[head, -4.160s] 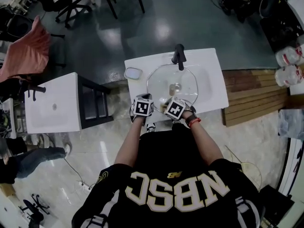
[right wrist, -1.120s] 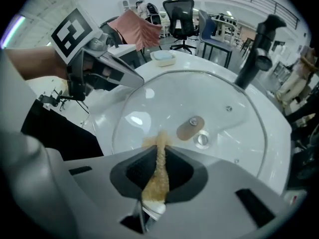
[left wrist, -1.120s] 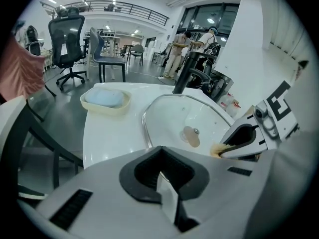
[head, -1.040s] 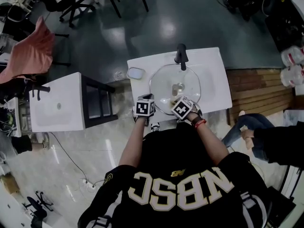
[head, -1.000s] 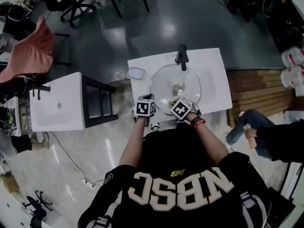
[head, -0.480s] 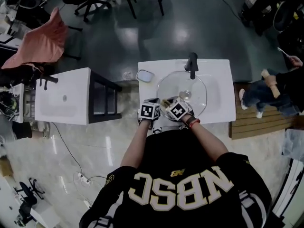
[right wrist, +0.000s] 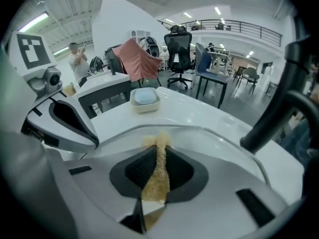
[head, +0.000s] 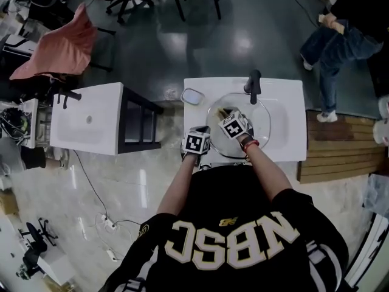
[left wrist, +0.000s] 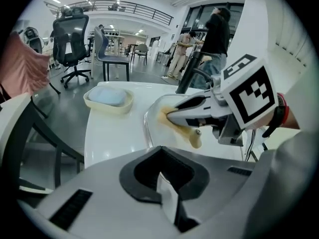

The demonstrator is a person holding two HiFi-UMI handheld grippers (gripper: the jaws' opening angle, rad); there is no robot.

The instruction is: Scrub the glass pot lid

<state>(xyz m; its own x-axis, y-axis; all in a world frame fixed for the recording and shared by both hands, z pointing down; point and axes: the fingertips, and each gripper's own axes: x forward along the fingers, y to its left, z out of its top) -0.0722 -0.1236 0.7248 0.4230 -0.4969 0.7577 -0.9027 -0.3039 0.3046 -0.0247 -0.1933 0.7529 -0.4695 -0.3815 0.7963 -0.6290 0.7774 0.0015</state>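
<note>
While the person stands at the white sink table (head: 290, 117), the round clear glass pot lid (head: 256, 134) lies over the basin, in front of the black faucet (head: 252, 85). In the left gripper view, the left gripper (left wrist: 163, 190) has its jaws clenched on a thin pale edge that appears to be the lid's rim at the side nearest the person. The right gripper (right wrist: 155, 180) reaches further in over the glass, and its jaws are clamped on a tan scouring pad (right wrist: 158, 148). The pad's free end sticks out past the jaws and touches the lid's surface just inside the rim. Both grippers sit close together, the right one slightly ahead of the left.

At the table's far left corner rests a cream oval soap dish (left wrist: 108, 99) with a pale blue bar in it. Off to the left stands a second white table (head: 88, 123), beyond it a pink cloth (head: 58, 47) draped over a chair. Another person in jeans (head: 331, 29) stands on the dark floor at the upper right.
</note>
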